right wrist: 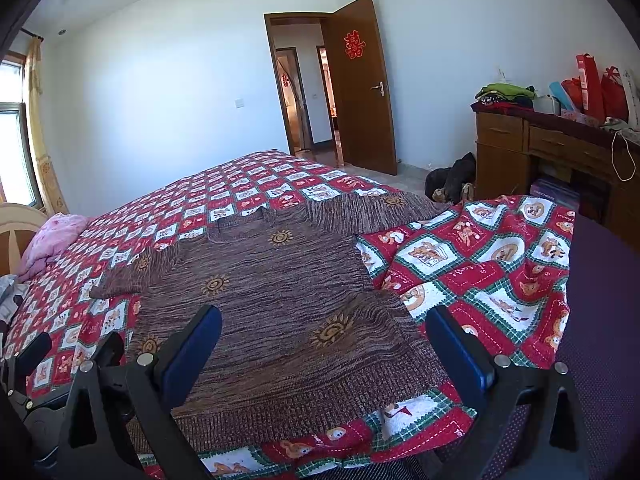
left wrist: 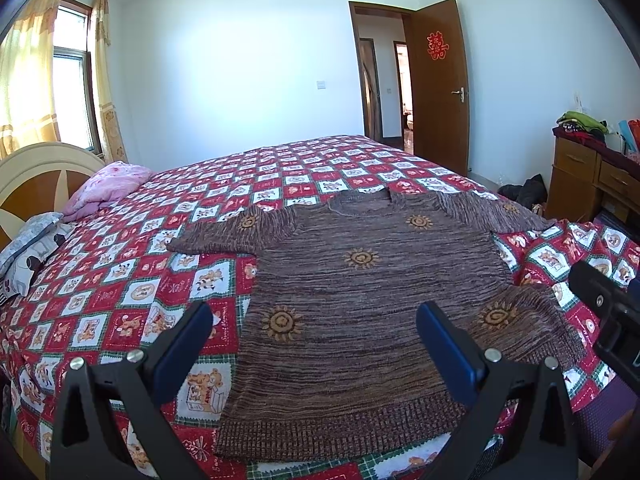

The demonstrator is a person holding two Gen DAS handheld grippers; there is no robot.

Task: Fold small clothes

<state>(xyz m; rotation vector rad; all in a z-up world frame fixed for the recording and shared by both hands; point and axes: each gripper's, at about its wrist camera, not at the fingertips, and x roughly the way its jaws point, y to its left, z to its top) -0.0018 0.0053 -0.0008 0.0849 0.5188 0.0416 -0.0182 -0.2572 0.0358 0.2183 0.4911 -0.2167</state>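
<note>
A brown knitted sweater (left wrist: 360,288) with orange sun motifs lies flat and face up on the bed, sleeves spread to both sides, hem toward me. It also shows in the right wrist view (right wrist: 280,292). My left gripper (left wrist: 314,332) is open and empty, hovering above the sweater's lower left part. My right gripper (right wrist: 324,336) is open and empty above the sweater's lower right part, near its hem. The right gripper's body shows at the right edge of the left wrist view (left wrist: 608,312).
The bed has a red and white checked quilt (left wrist: 120,280) with a turned-up corner (right wrist: 500,264). Pink pillow (left wrist: 108,188) and headboard (left wrist: 36,176) at left. A wooden desk (right wrist: 540,152) with piled clothes and bags stands at right. Open door (right wrist: 360,88) at the back.
</note>
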